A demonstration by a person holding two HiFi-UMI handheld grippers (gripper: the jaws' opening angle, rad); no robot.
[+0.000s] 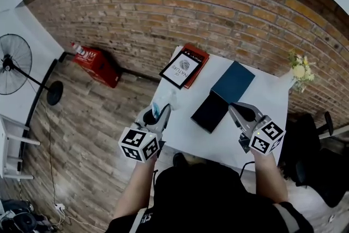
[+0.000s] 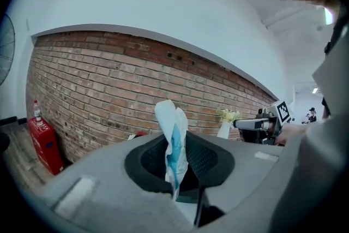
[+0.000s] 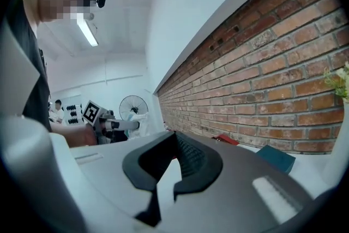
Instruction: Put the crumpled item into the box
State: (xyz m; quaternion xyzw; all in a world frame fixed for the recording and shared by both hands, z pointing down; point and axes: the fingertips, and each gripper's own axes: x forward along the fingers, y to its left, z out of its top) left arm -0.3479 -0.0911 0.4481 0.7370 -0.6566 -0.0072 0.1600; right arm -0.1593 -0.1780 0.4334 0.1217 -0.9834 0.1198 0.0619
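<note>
Judging by its creases and thin white-and-blue folds, the crumpled item is taken to be very light, soft and easily squashed; breakage is not to be feared, but a loose flap could slide or tear out of a shallow pinch. It is clamped between the closed jaws of the left gripper, which are pressed on its lower part; a hold low on the bunched middle, as is shown here, is judged the safest place, since the material is thickest there. In the left gripper view its long axis is seen to run upright out of the jaws, the free end pointing up against the brick wall and the lower tail hanging down between the pads. From the head view the item is placed at the near left edge of the table, well apart from the dark box, which lies to its right. The right gripper is held with its jaws parted and nothing between them.
</note>
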